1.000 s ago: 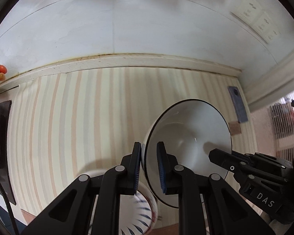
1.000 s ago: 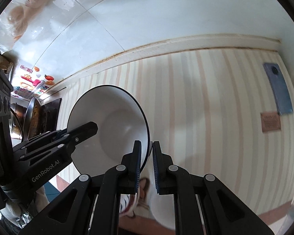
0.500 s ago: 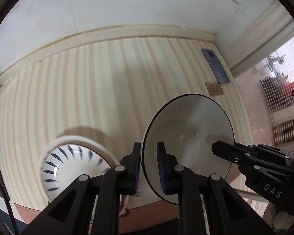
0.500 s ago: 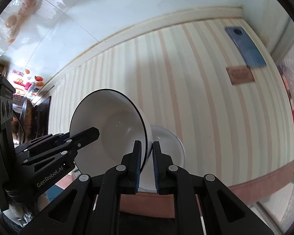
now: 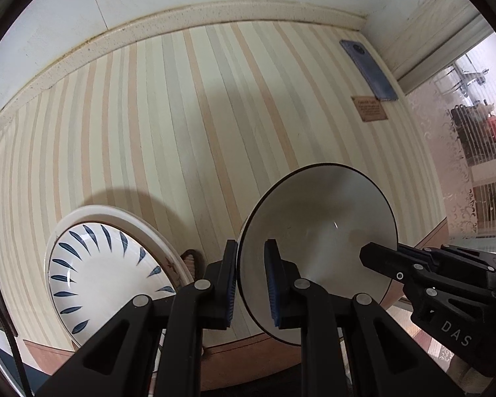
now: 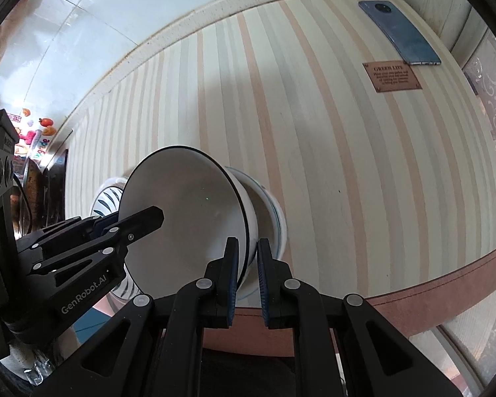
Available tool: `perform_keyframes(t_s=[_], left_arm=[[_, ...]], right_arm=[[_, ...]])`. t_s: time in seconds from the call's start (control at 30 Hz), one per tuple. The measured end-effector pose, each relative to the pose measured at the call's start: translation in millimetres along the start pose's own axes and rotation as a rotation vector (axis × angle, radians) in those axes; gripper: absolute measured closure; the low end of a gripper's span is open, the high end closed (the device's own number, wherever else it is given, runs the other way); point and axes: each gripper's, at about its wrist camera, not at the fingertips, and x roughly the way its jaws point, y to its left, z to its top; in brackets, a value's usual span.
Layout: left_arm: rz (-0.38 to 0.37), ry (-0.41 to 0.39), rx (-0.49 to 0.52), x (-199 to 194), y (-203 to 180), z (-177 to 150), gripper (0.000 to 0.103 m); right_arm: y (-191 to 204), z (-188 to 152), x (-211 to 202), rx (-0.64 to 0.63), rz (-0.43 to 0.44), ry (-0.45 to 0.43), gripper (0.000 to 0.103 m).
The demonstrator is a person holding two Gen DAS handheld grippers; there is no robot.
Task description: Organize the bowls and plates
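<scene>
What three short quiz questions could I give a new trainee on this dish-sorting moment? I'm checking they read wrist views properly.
1. True or false: both grippers grip the rim of the black-rimmed bowl.
2. What pattern marks the plate on the striped mat?
3. The phone lies: A) by the far right corner, B) inside the bowl, C) on the plate.

Key: 1 true, left gripper and right gripper each pinch its rim; 2 dark blue leaf strokes; 3 A.

Daylight is coming in from the frosted window (image 5: 463,152) at right, glaring pale — the bowl (image 5: 317,248) is casting a soft shadow across the striped tabletop (image 5: 188,125); fisheye edges are bending and darkening, otherwise staying sharp
</scene>
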Motion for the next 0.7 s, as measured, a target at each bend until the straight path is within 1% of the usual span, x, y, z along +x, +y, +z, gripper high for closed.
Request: perform_keyframes(t_s=[0.27,0.43,0.7], left_arm=[[0.022,0.015,0.0,9,-5,1,0.089],[0.039,0.019,0.0,14,-8,1,0.089],[0.064,0.013,-0.009,17,-12,4,0.089]], right_arm=[[-7,0,7,-0.007,0.001,0.024,0.09],[-4,1,12,-0.022,0.0,0.037,0.09],[-7,11,15,-0.039,0.007,0.059,0.09]])
